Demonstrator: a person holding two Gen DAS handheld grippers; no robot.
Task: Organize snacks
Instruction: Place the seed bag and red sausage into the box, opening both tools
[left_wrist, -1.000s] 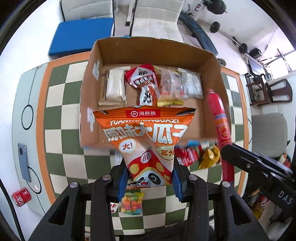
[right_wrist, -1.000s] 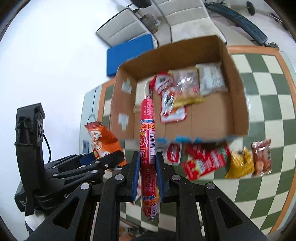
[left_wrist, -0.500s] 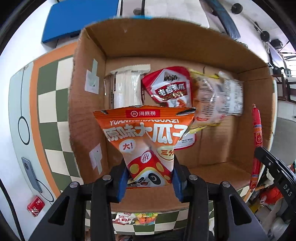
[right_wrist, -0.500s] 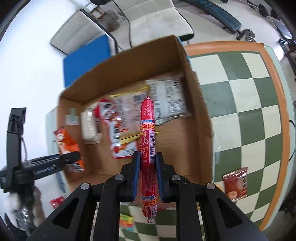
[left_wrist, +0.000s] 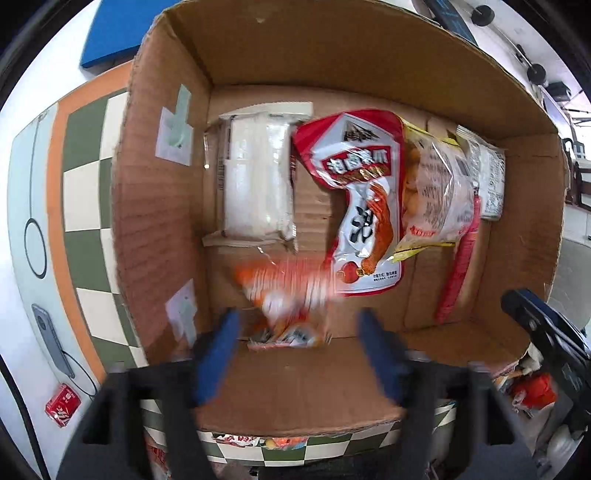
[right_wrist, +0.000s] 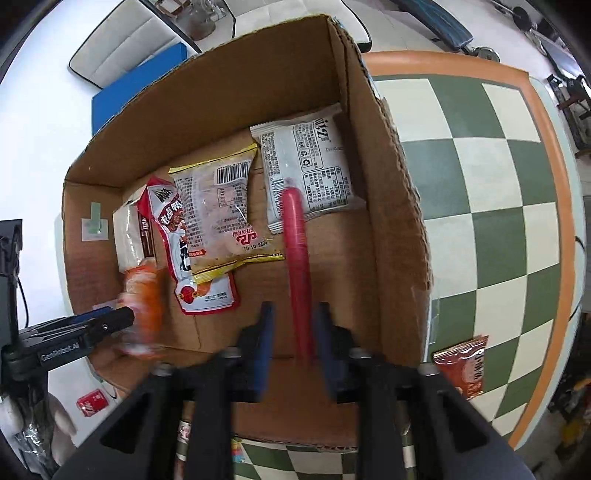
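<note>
The left gripper (right_wrist: 110, 319) carries the white lettering "GenRobot.AI" along its black arm. In the cardboard box (right_wrist: 391, 206), the clear yellow-edged packet (right_wrist: 221, 210) shows a barcode and an inverted date print whose digits cannot be read with certainty. The white packet (right_wrist: 310, 166) bears fine print, too small to read.

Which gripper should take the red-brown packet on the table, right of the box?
Right. The red-brown packet lies just outside the cardboard box's right wall, close beside the right gripper, whose jaws stand open. The left gripper sits at the box's far left side.
</note>
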